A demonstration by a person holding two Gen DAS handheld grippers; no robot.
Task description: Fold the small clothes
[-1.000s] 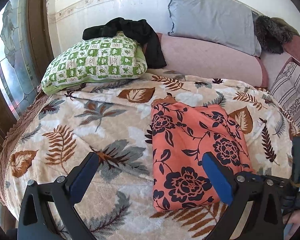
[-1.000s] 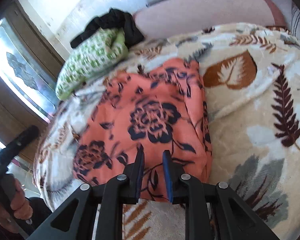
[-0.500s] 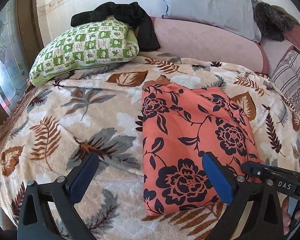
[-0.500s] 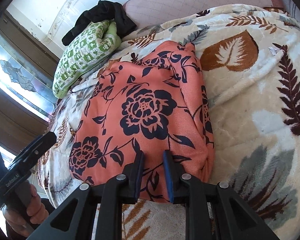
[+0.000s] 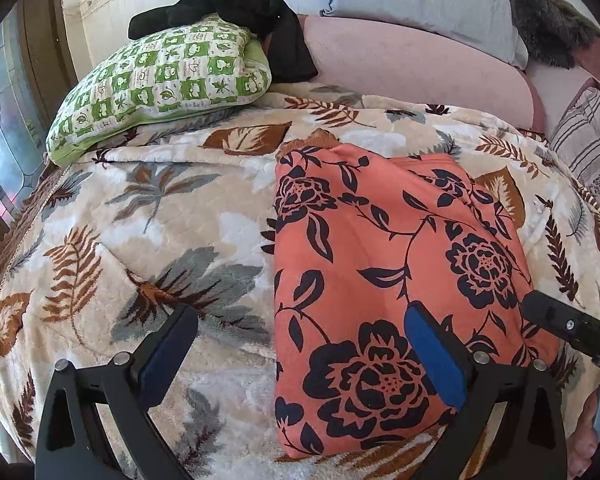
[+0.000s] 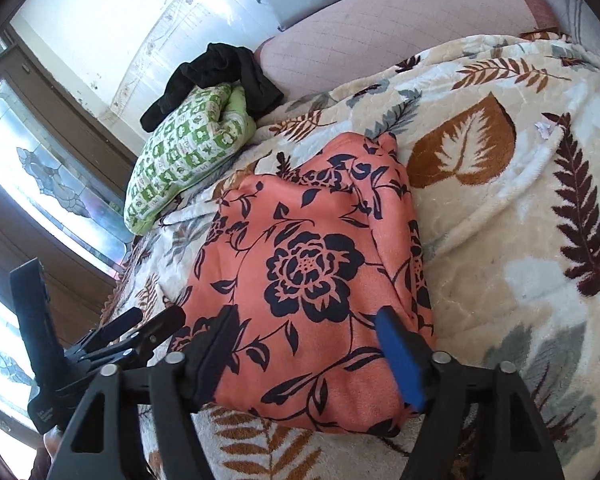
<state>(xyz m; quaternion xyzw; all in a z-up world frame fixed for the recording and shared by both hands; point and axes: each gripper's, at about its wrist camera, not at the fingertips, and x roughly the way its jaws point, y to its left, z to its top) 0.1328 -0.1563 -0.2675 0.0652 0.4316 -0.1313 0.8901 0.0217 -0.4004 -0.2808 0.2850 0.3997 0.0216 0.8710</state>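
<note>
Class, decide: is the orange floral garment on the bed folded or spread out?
Folded. The orange floral garment lies as a compact rectangle with doubled layers along its right edge.

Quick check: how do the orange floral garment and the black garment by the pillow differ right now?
The orange floral garment lies folded flat in a neat rectangle; the black garment is bunched and unfolded. The orange one sits on the leaf-print blanket near both grippers; the black one drapes over the green checked pillow, far back. Both are out of any grip.
</note>
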